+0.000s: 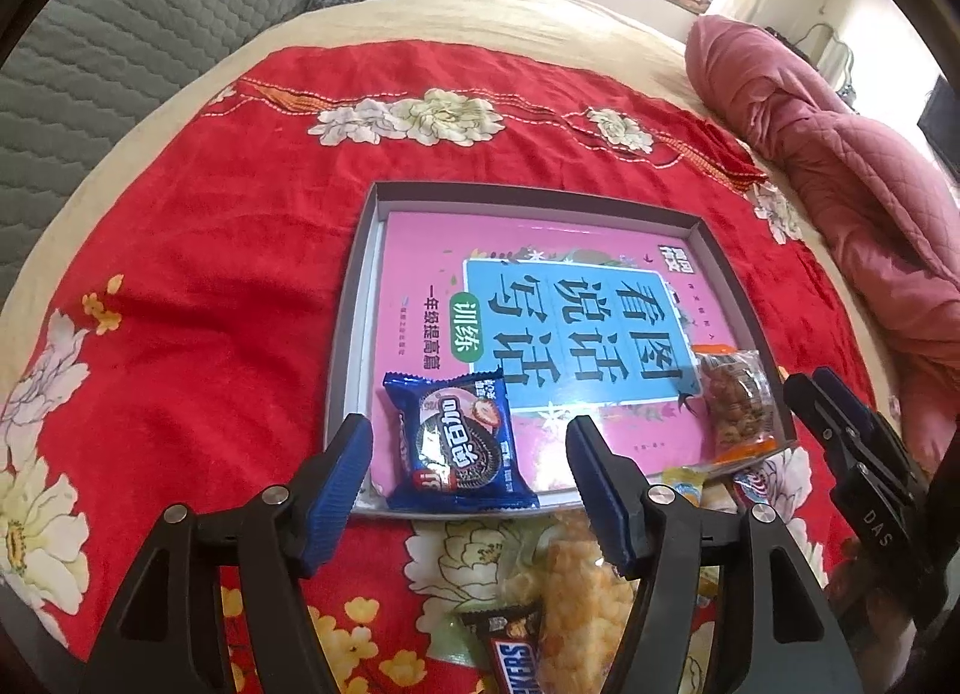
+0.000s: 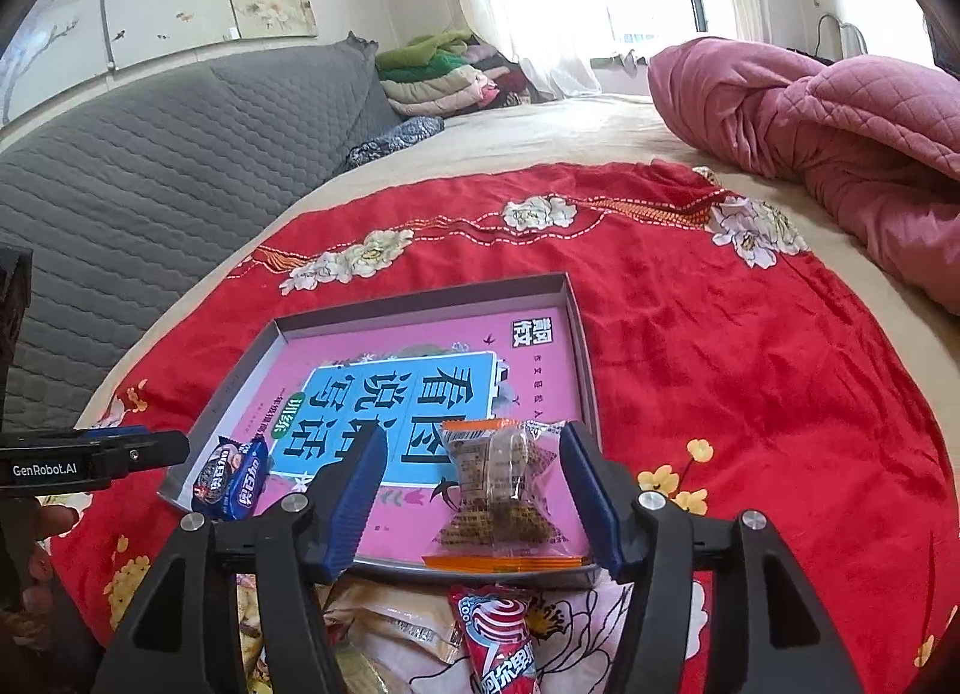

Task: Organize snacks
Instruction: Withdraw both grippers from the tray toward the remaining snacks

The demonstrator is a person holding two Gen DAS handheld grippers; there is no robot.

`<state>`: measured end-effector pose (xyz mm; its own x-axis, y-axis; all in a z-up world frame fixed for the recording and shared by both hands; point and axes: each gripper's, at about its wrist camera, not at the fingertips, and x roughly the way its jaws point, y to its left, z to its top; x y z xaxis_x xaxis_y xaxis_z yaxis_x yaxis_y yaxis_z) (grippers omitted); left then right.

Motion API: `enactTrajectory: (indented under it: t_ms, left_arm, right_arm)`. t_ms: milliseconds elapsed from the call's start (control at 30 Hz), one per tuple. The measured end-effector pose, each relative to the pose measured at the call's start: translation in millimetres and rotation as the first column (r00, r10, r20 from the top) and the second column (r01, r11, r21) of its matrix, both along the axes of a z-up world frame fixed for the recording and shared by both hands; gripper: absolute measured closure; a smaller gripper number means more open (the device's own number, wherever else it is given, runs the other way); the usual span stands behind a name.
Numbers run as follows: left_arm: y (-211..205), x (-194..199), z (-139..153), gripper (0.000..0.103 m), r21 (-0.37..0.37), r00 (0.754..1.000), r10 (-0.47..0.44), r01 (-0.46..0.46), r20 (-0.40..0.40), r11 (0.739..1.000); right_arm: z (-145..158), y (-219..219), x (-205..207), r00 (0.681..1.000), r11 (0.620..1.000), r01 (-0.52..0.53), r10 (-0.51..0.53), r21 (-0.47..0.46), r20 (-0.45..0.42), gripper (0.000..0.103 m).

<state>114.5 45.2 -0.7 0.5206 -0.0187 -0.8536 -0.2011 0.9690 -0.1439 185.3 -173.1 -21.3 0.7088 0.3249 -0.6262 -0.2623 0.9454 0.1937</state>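
Wrinkled red floral cloth; grey matt cardboard tray; glossy pink paper book cover; shiny blue plastic biscuit wrapper; clear crinkled plastic nut packet with orange ends; quilted pink fabric blanket; ribbed blue pads.

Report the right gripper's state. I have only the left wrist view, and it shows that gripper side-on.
Observer: The right gripper is open, with one finger on each side of the clear nut packet with orange ends, which lies on the pink book.
Operator: Say whether the fingers touch it.
Observer: The left finger stands clear of it. The packet's far corner sits right at the other finger, and I cannot tell whether they touch.
Operator: Name what lies nearer than the tray.
Observer: A red wrapper with a swirl print lies on the cloth just outside the near rim of the tray, beside some pale packets.
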Motion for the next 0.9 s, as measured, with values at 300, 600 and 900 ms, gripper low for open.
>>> enactTrajectory:
  t_ms: [300,600,900]
  left_arm:
    - [-4,-12,3,0.034,-0.002,1.0,-0.023,0.023,-0.01,1.0]
    - [-8,-24,7,0.034,-0.011,0.999,-0.043,0.043,-0.015,0.999]
    - [-11,-33,6,0.034,-0.016,0.997,-0.067,0.066,-0.031,0.998]
  right_arm:
    - [8,-6,-8,1.0,1.0,0.007,-0.008,0.011,0.018,0.041]
    - [16,-24,-19,0.999,0.998,0.05,-0.05,0.033,0.002,0.038]
    - [12,-35,-30,0.995,0.996,0.089,-0.088,0.025,-0.053,0.038]
